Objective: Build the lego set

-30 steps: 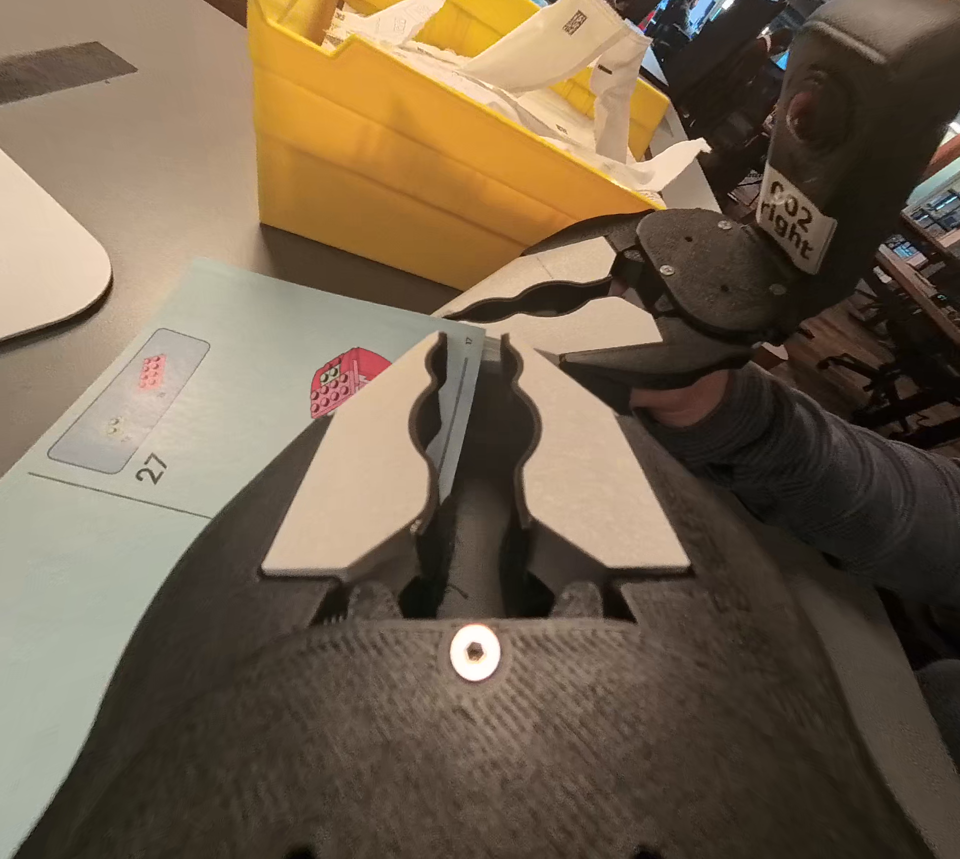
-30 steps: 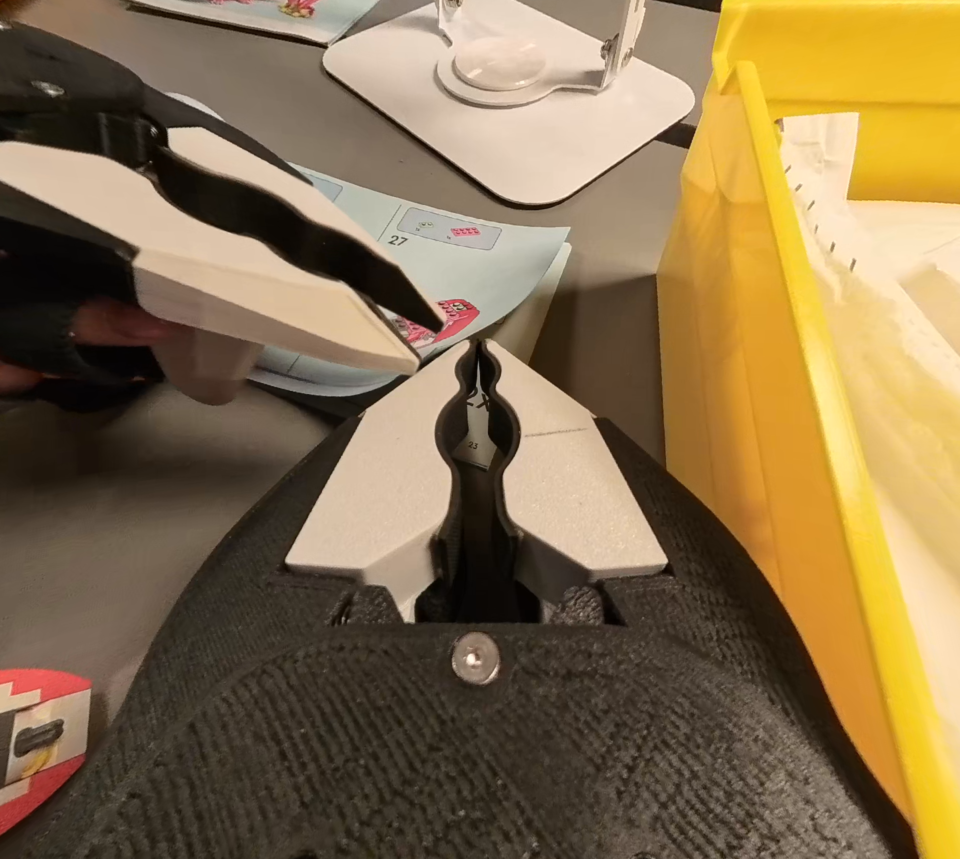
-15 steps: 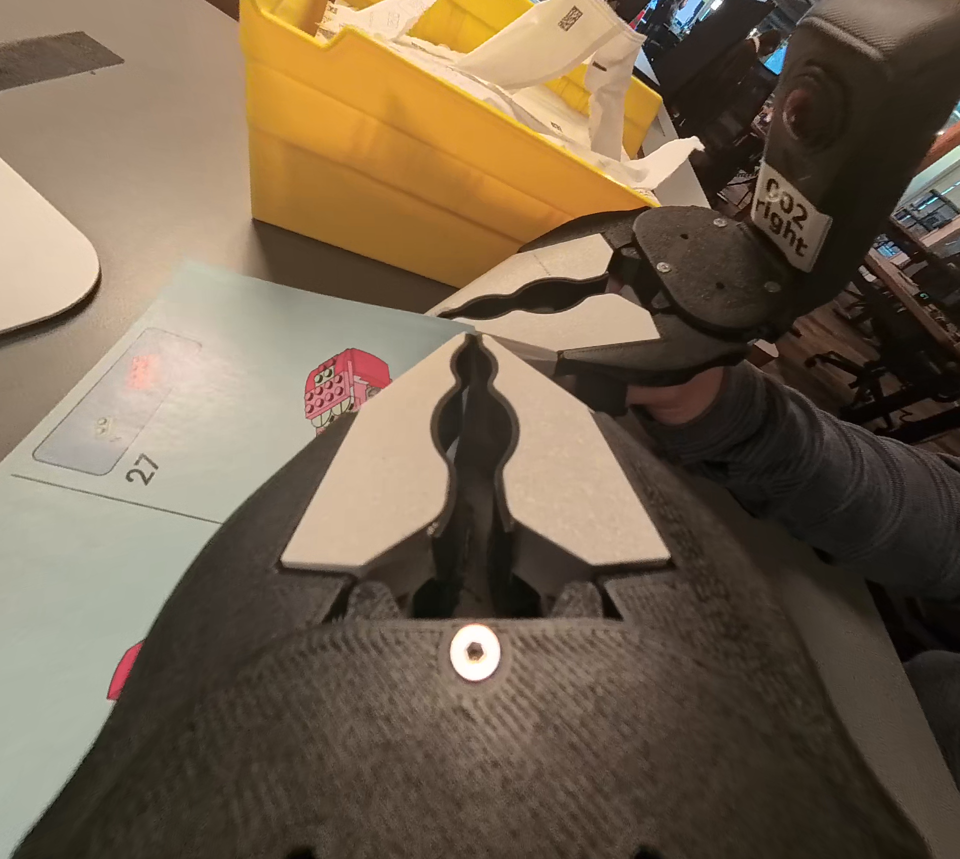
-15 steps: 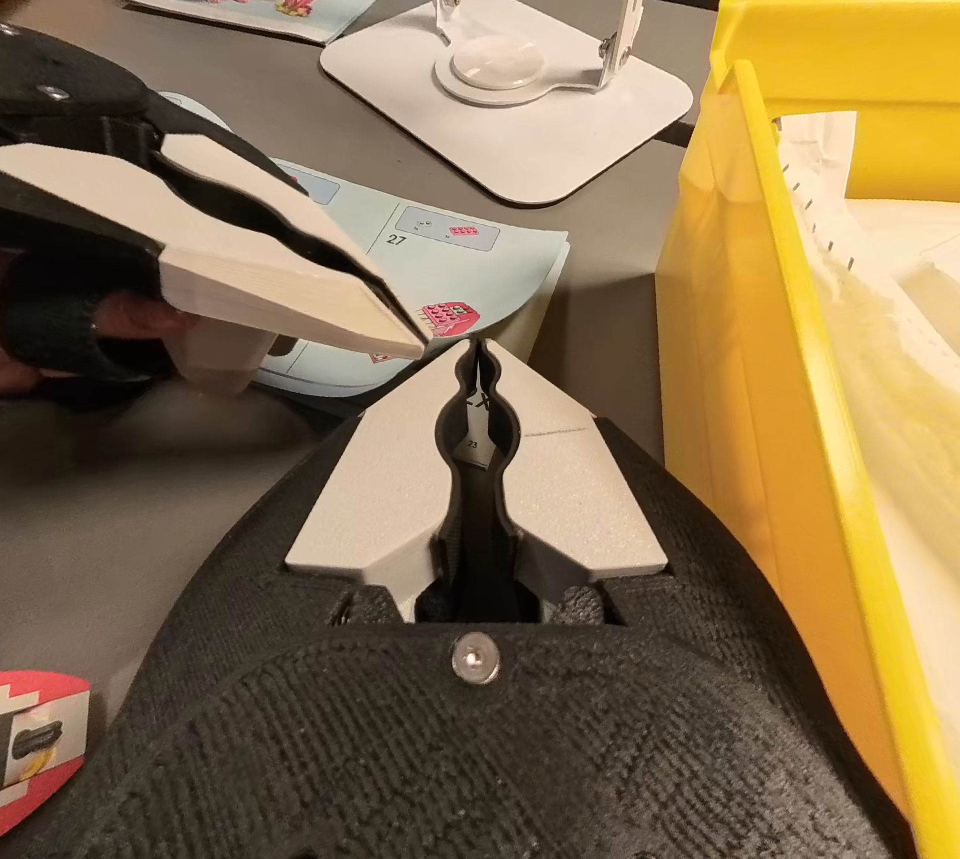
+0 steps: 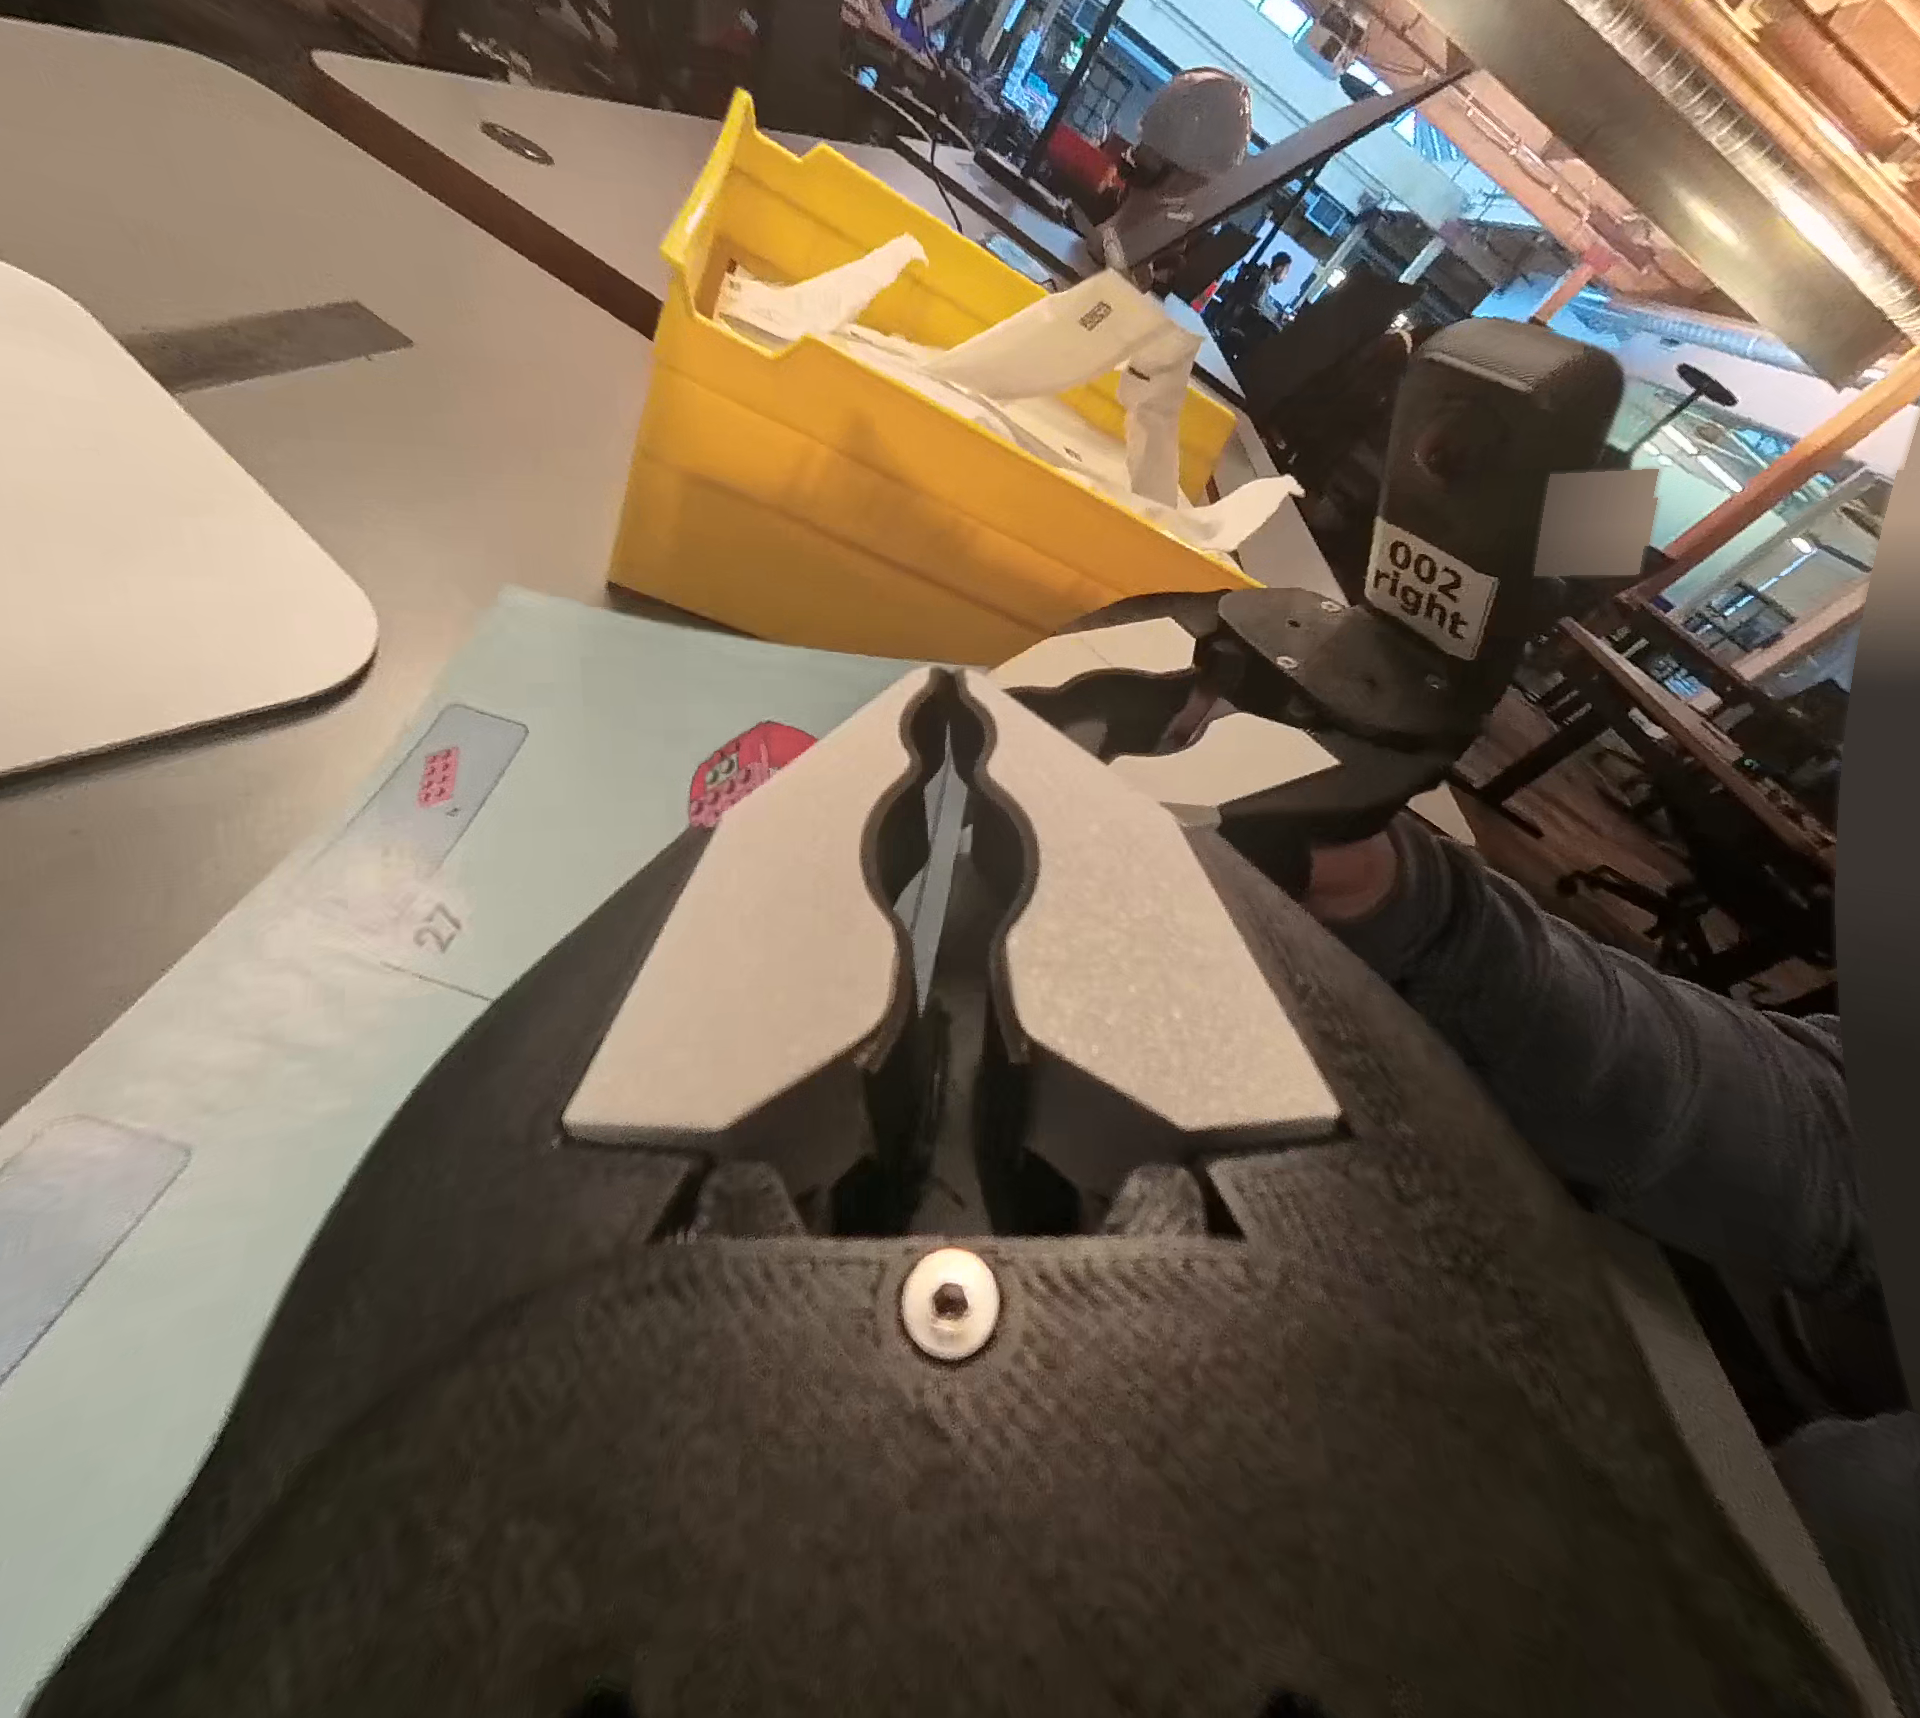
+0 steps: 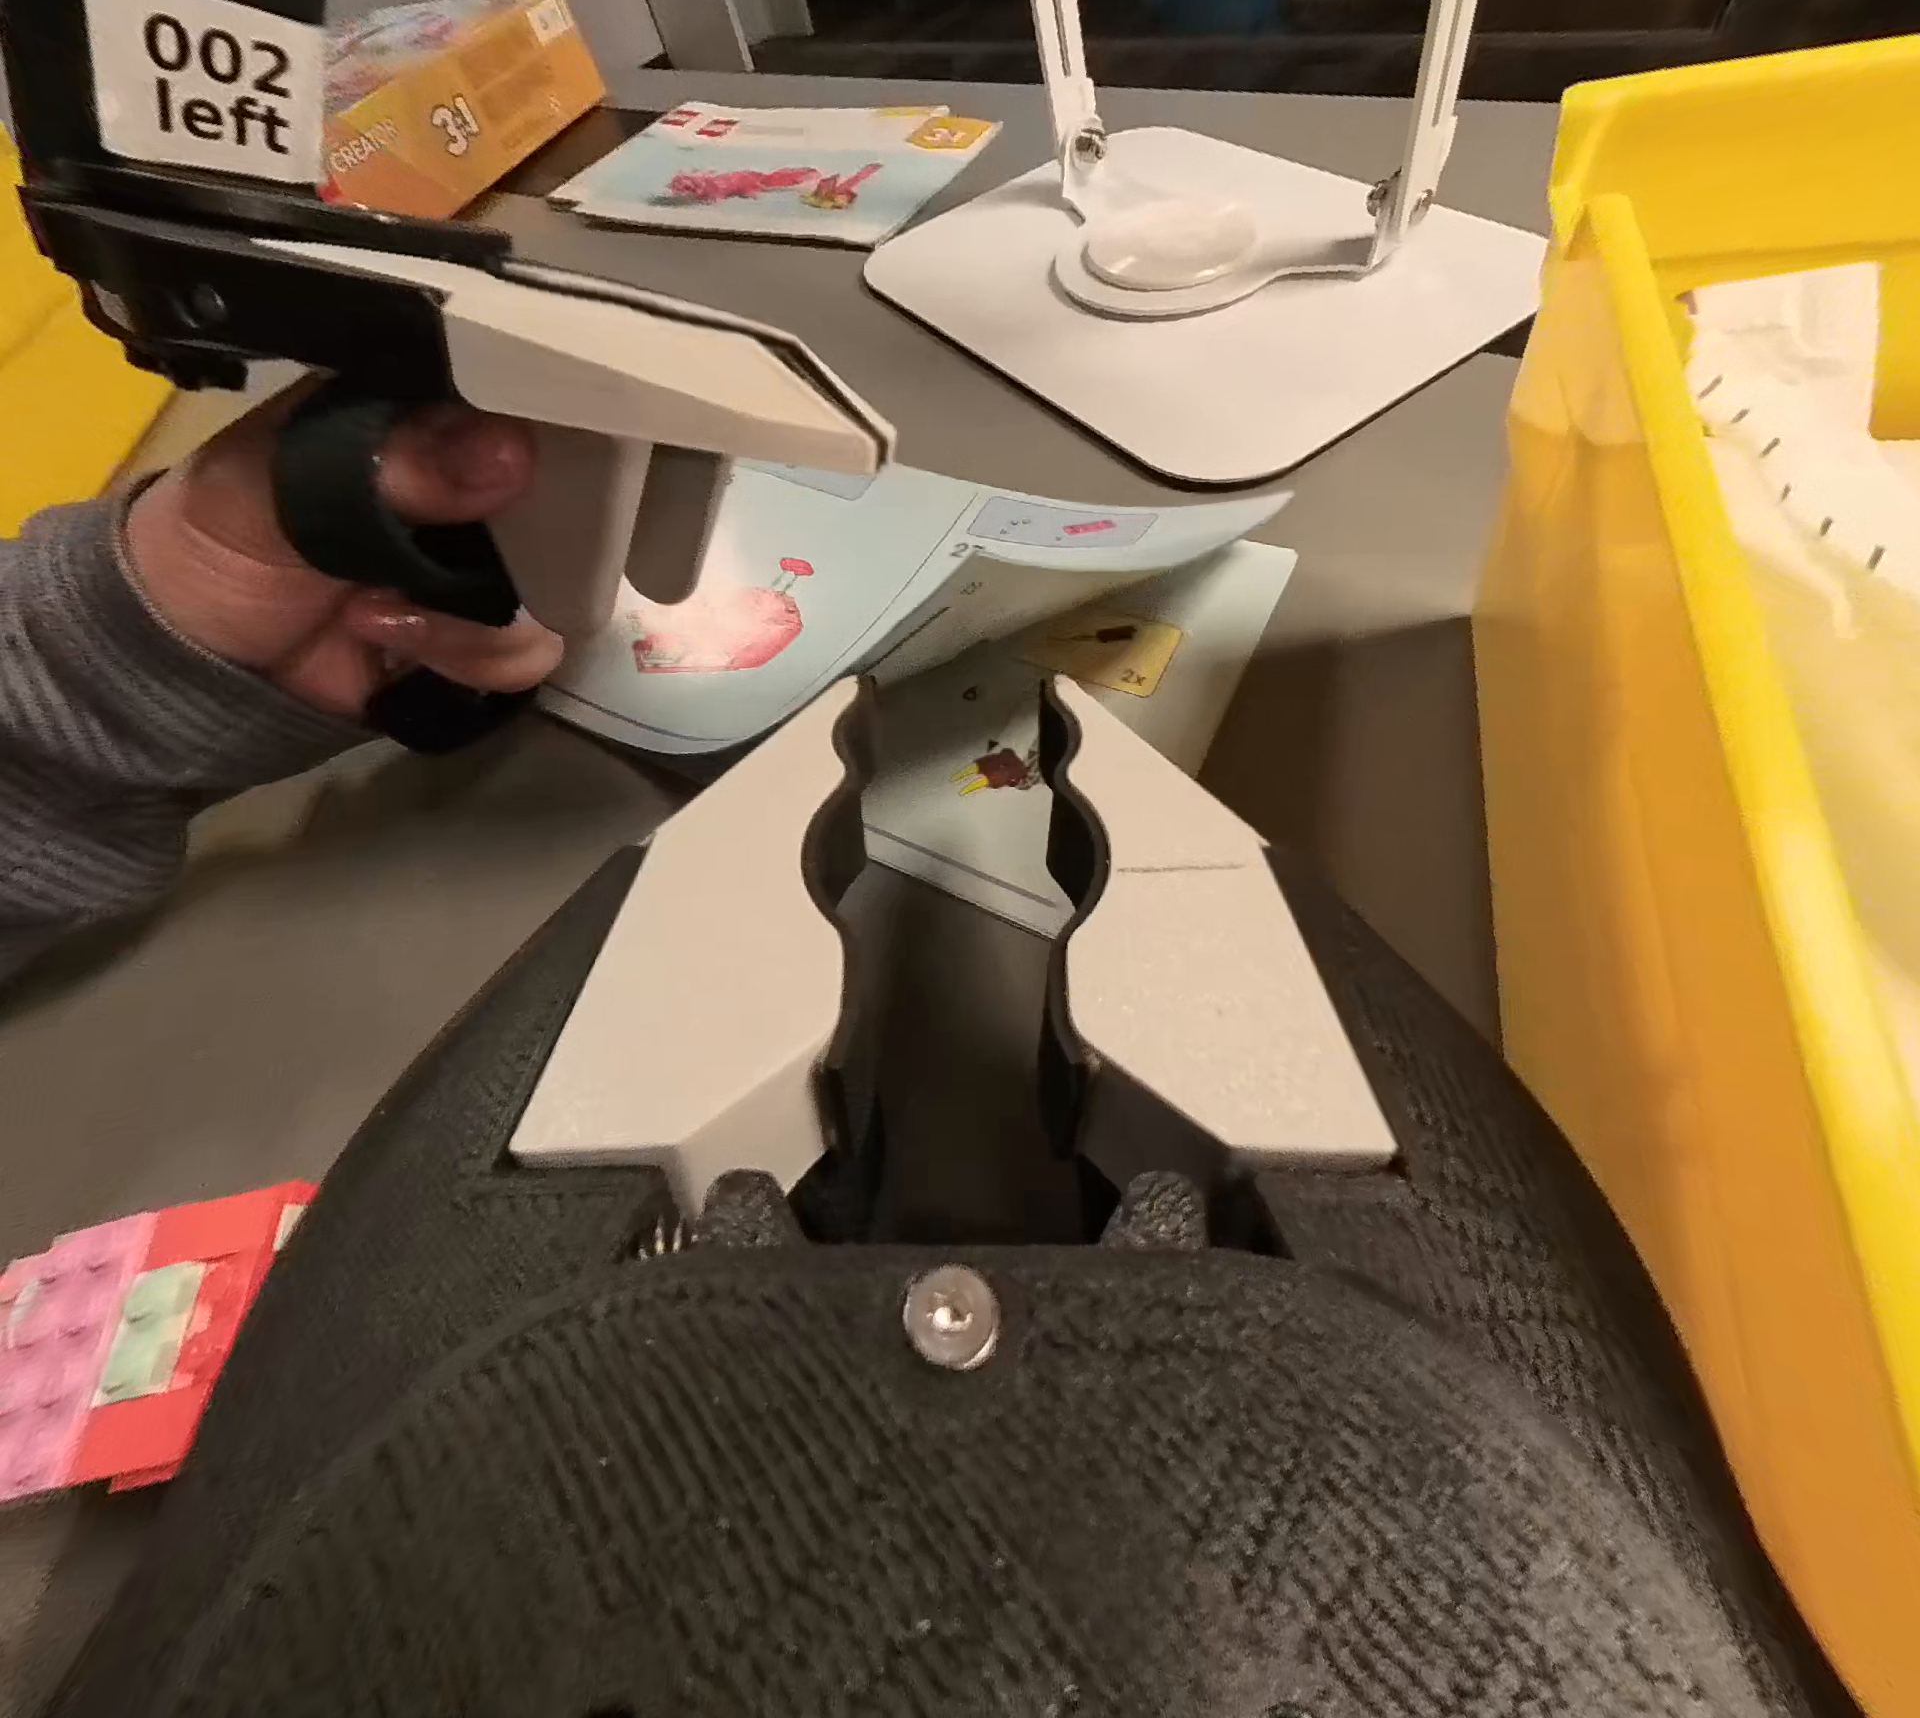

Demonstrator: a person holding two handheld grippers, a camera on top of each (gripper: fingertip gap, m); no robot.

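The left gripper was closed on the lifted pale-blue page of an instruction booklet, its fingertips pinching the sheet's edge. The right gripper stood open and bare just above the booklet's lower page, with a yellow bin close on its right.

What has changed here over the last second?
The left gripper shut its fingers on a booklet page and lifted it. The right gripper opened and let go of the pages. The yellow bin and lamp base stayed put.
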